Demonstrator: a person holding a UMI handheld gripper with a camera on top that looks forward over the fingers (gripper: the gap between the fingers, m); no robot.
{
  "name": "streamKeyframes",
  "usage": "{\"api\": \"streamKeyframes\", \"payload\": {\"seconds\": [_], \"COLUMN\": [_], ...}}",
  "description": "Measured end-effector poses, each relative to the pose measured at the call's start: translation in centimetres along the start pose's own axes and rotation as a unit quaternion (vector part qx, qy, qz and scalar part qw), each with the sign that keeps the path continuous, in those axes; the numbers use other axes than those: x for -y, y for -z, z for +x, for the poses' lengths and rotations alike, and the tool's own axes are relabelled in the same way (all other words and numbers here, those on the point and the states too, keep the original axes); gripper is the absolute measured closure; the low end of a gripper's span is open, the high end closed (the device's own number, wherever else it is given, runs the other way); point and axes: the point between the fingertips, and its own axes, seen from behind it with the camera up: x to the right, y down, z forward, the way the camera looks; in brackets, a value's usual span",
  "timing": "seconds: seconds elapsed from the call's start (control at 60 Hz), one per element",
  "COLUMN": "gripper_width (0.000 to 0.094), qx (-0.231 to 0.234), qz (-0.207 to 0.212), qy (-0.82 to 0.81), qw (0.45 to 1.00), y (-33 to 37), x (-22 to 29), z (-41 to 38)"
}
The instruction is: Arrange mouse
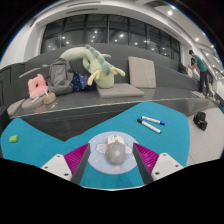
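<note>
A grey mouse [113, 154] lies on a round pale disc [97, 160] on the teal table top [40, 145]. My gripper [112, 150] is open around it. The mouse stands between the fingers, with a small gap on each side. The left finger's pink pad [76, 158] and the right one [148, 156] flank the disc. The mouse's front end, with a white and reddish part, points away from me.
Two blue-capped markers [151, 123] lie beyond the right finger, with a black object [200, 120] farther right. A small green item [13, 138] sits far left. Behind the table is a grey sofa [120, 92] with a green plush [95, 64], a pink toy [37, 88] and a cushion [142, 71]. A person [201, 66] stands at the back right.
</note>
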Motion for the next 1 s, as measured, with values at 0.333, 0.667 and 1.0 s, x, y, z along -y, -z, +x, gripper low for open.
{"api": "streamKeyframes", "payload": {"seconds": [0.333,0.667,1.0], "gripper_width": [0.0080,0.0080,0.0081], "qx": [0.044,0.056,0.062], "qz": [0.006,-0.022,-0.001], "qy": [0.056,0.065,0.087], "qw": [0.997,0.996,0.994], "y": [18.8,24.0,26.0], "x": [-9.1,-17.3,-16.8], "z": [-7.2,-10.3,-11.8]}}
